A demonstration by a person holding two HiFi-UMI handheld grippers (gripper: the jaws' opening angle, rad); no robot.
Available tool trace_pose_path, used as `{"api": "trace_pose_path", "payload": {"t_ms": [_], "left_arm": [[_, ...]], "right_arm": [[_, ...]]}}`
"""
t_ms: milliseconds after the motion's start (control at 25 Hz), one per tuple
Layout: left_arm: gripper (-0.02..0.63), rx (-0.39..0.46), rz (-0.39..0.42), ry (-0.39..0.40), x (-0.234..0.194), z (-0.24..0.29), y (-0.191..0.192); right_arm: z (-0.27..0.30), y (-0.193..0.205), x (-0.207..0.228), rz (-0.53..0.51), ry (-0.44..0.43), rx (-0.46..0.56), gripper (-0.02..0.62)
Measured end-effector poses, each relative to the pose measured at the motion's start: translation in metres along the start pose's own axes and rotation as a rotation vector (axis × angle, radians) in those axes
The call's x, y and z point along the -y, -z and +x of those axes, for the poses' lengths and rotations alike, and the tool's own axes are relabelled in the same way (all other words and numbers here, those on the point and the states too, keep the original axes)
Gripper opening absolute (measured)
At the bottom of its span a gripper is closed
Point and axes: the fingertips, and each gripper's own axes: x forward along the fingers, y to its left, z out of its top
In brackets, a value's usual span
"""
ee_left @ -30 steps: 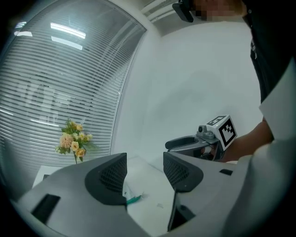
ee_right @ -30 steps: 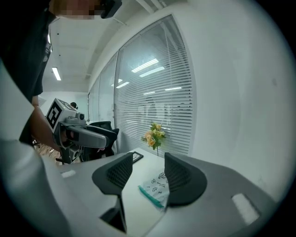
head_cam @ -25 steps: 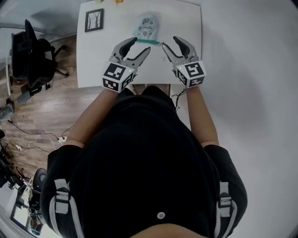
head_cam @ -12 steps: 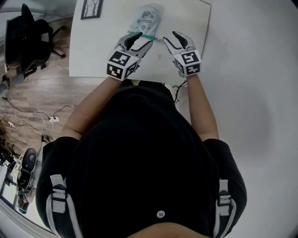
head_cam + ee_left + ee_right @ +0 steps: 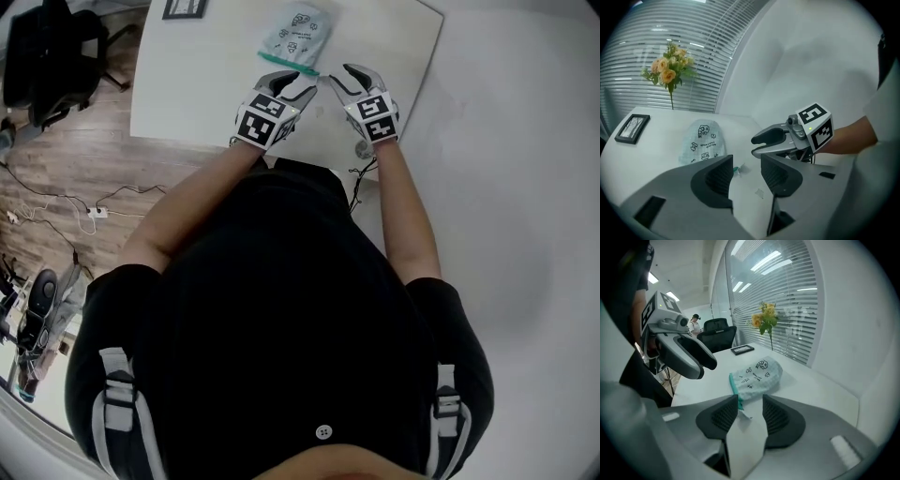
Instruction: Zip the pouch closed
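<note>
The pale pouch [image 5: 298, 33] with cartoon prints lies flat on the white table [image 5: 187, 94], its green zipper edge [image 5: 289, 64] towards me. My left gripper [image 5: 298, 81] and right gripper [image 5: 336, 75] sit low, side by side, just short of that edge. In the left gripper view the jaws [image 5: 746, 176] are closing around the zipper's green end [image 5: 737, 169], and the pads do not touch it. In the right gripper view the jaws [image 5: 746, 416] are closing too. The pouch's green corner [image 5: 735, 392] and a small white tab [image 5: 743, 414] lie between them, untouched.
A black picture frame [image 5: 632, 127] lies at the table's far left, and flowers [image 5: 668, 70] stand behind it by the blinds. An office chair [image 5: 47, 47] and cables [image 5: 66, 216] are on the wooden floor to the left. The table's near edge runs just under my wrists.
Both grippers have dropped towards the table and moved forward to the pouch's zipper edge. Their jaws have narrowed. The pouch has not moved on the table.
</note>
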Motion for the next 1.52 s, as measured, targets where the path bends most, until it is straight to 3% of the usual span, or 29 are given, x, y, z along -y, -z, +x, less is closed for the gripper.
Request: {"api": "trace_pose_path", "payload": {"t_ms": [400,960,1080,1520], "left_arm": [[0.166,-0.152,-0.043,-0.053,-0.009,0.049,0.042],[0.153,-0.238,-0.127,-0.089,-0.017,0.083,0.068],[0.152,-0.244,-0.131,-0.096,-0.019,0.087,0.072],[0.147,-0.261,-0.142,-0.112,-0.022,0.096,0.079]], "right_arm": [[0.035,0.043,-0.004,-0.164,-0.092,-0.156,0.164],[0.059,0.064,-0.012,-0.362,-0.203,-0.248,0.1],[0.062,0.064,-0.016,-0.375,-0.22,-0.251,0.031],[0.051,0.052,-0.033,-0.355,-0.268,-0.209,0.02]]}}
